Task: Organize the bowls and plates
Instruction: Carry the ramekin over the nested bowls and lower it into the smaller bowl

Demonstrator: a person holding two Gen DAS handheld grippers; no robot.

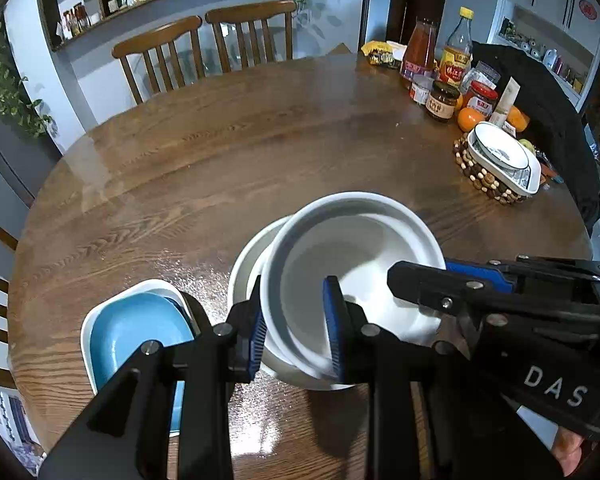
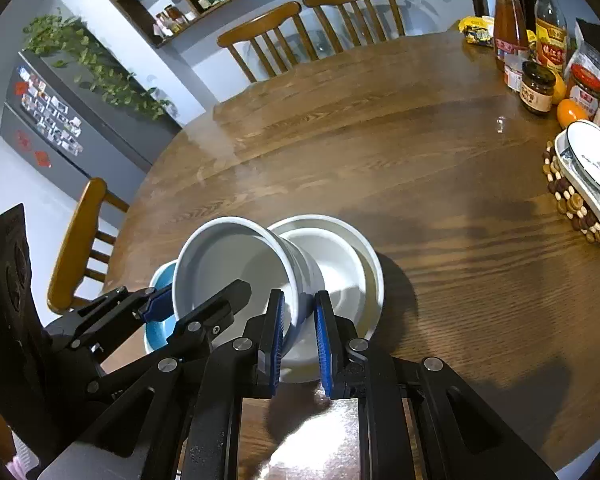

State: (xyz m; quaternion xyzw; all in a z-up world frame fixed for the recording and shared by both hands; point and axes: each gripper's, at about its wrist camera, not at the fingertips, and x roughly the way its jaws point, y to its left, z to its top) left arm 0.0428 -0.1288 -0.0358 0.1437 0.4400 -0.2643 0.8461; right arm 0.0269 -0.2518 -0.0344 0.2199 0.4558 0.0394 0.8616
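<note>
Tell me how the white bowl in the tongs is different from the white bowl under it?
The held white bowl is tilted and lifted, pinched at its rim by both tongs; the lower white bowl sits flat on the table. The held bowl looks taller with steeper walls; the lower bowl looks wider and shallower. Both are plain white, round and empty.

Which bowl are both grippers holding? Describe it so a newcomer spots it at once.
On the round wooden table, look at the near edge, right of the blue dish. Two white bowls overlap there. It is the upper white bowl, tilted, its rim pinched by the left gripper and the right gripper; the lower white bowl sits flat beneath.
</note>
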